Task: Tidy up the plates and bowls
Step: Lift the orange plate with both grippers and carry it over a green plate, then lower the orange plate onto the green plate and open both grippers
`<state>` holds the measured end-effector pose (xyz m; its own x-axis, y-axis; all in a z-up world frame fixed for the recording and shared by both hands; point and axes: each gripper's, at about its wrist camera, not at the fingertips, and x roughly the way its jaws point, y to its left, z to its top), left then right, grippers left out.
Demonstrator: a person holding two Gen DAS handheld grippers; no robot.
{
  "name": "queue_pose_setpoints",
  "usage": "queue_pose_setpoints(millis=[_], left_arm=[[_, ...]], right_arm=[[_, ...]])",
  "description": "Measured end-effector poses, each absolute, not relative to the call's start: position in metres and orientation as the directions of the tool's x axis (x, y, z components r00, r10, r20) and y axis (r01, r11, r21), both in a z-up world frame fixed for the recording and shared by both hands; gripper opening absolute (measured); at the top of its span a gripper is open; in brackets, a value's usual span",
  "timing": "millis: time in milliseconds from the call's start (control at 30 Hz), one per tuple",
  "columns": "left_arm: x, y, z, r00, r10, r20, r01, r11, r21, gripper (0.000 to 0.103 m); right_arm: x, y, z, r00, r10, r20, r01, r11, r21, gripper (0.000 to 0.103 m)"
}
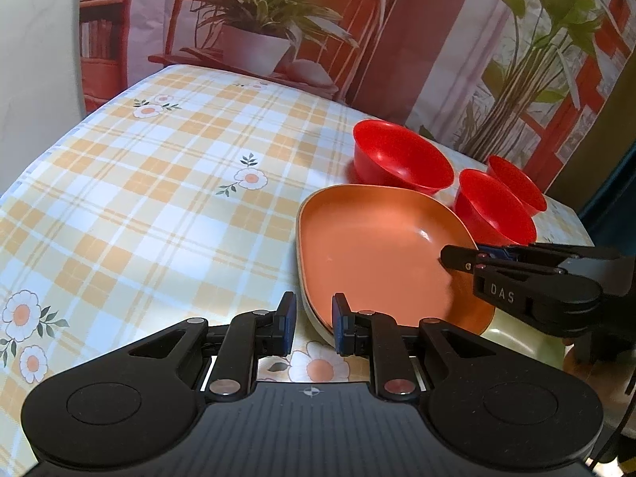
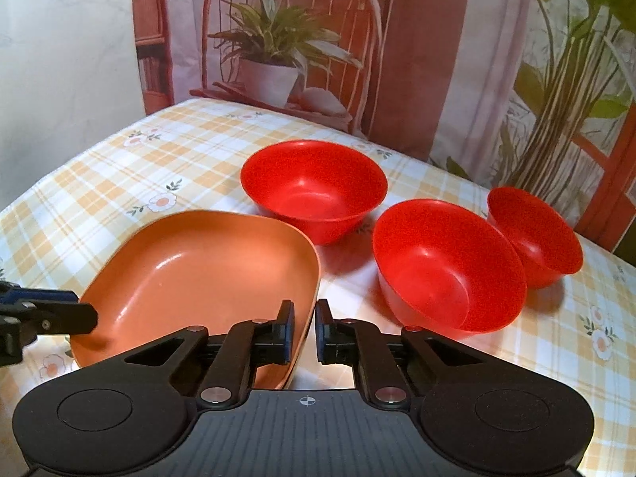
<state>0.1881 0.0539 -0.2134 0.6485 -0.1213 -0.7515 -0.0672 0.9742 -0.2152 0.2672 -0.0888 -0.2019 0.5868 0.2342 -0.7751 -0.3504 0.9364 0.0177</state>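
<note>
Three red bowls stand on the worktop [image 2: 119,183], which wears a yellow checked cloth with daisies. The far bowl [image 2: 314,189] sits upright behind the others, the middle bowl [image 2: 447,264] stands near the right claw, and the small bowl [image 2: 532,232] is just beside the middle one, on its far right side; whether those two touch cannot be told.

An orange plate [image 2: 198,274] with rounded corners lies left of the bowls. From the left wrist view it rests on top of a pale plate [image 1: 512,332], whose cream edge shows under it on the near side and at the right.

The right claw [image 2: 305,332] is clamped on the near right rim of the orange plate: its two blue pads stand close together with the rim between them. From the left wrist view this same claw comes in from the right, its black fingers pinched over the plate's edge.

The left claw [image 1: 314,328] sits at the plate's near left corner. Its pads stand a little apart; the right pad overlaps the plate's rim, the left one is over bare cloth, and nothing is gripped between them.

Behind the worktop hangs a printed backdrop [image 2: 278,51] showing a potted plant on a chair.
</note>
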Motion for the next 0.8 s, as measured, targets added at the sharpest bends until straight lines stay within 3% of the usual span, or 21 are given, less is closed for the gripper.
queue_pose_setpoints(millis=[233,400,600,800], left_arm=[[0.187,0.053,-0.210,0.659,-0.107,-0.744,-0.075,0.976,-0.206,0.020],[0.186,0.051,-0.210,0.660,-0.105,-0.744,-0.070,0.977,-0.199,0.020],[0.185,0.053,-0.208,0.662,-0.101,-0.743,-0.067,0.979,-0.192,0.020],[0.180,0.050,-0.197,0.685,-0.082,-0.724,-0.061,0.984,-0.169,0.020]], right_arm=[[0.262,-0.098,-0.190,0.600,0.251,-0.760,-0.333,0.942,0.048,0.013],[0.258,-0.100,-0.189,0.594,0.264,-0.760,-0.342,0.938,0.058,0.006],[0.258,-0.098,-0.194,0.592,0.258,-0.764,-0.334,0.941,0.059,0.006],[0.252,-0.105,-0.180,0.622,0.269,-0.735,-0.319,0.945,0.077,0.012]])
